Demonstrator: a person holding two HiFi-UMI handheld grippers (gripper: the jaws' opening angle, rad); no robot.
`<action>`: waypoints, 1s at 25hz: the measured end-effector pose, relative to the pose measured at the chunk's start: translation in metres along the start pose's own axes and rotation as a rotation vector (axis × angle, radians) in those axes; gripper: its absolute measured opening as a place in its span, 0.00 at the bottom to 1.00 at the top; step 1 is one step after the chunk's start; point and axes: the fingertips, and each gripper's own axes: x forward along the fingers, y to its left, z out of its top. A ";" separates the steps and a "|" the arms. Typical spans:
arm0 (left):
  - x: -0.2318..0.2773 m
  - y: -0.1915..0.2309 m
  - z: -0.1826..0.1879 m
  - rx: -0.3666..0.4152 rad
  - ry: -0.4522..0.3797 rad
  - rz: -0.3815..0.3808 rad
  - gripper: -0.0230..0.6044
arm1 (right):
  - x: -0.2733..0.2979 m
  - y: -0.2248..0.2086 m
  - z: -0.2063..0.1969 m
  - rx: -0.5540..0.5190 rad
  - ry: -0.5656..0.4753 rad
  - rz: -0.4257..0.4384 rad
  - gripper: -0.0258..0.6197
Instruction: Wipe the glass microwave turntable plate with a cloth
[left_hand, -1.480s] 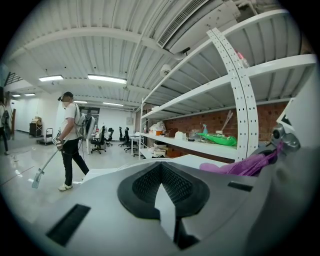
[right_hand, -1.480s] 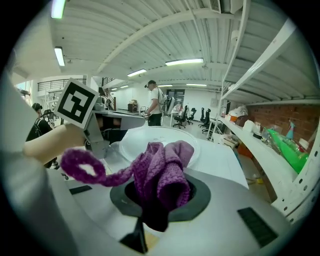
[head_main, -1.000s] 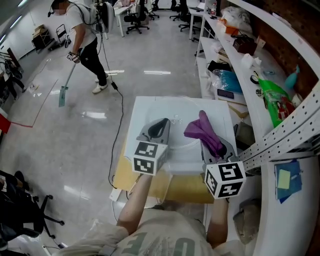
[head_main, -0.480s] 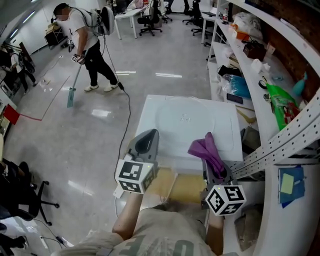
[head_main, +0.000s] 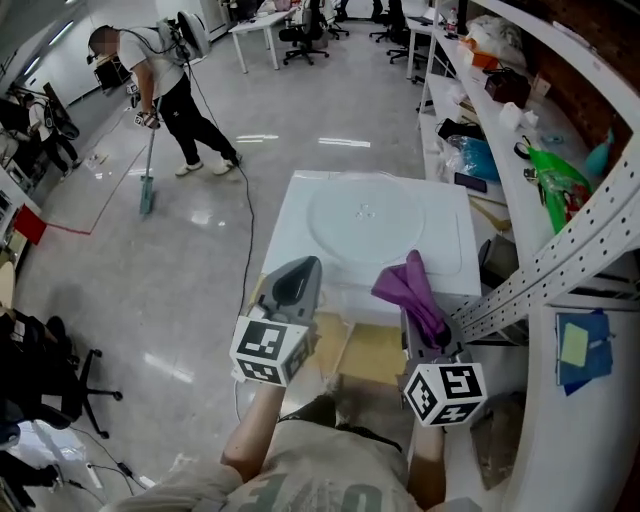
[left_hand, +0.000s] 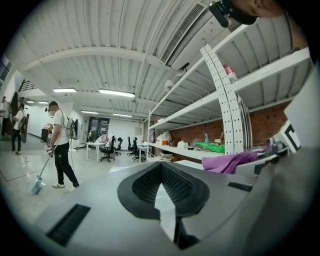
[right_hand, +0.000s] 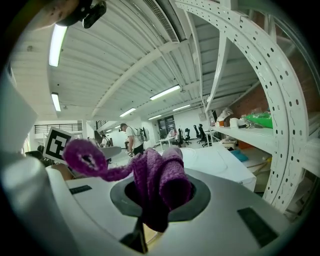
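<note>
The round glass turntable plate (head_main: 365, 218) lies flat on a white table (head_main: 296, 215), ahead of both grippers. My left gripper (head_main: 300, 268) hovers short of the table's near edge, left of the plate; its jaws (left_hand: 161, 167) are shut with nothing in them. My right gripper (head_main: 425, 315) is held at the near right corner, shut on a purple cloth (head_main: 408, 288). The cloth (right_hand: 150, 175) bunches up out of the jaws and drapes to the left. It also shows at the right of the left gripper view (left_hand: 235, 161). Neither gripper touches the plate.
A white perforated rack upright (head_main: 560, 270) and cluttered shelves (head_main: 520, 130) run close along my right. A tan board (head_main: 370, 365) lies below the table's front edge. On the floor to the left, a person (head_main: 160, 80) mops and a black cable (head_main: 245, 200) trails.
Both grippers have drawn back from the plate toward me; a second ago they were over its near rim. The purple cloth stays in the right gripper. The mopping person moved left.
</note>
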 end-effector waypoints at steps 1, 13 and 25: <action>-0.002 -0.004 0.005 0.009 -0.008 -0.007 0.04 | -0.004 0.000 0.001 -0.006 -0.007 -0.002 0.14; -0.113 -0.012 -0.004 -0.033 -0.048 -0.006 0.04 | -0.063 0.057 -0.045 -0.005 0.065 -0.014 0.14; -0.275 -0.031 -0.035 -0.060 -0.024 -0.030 0.04 | -0.173 0.190 -0.090 -0.026 0.078 0.048 0.14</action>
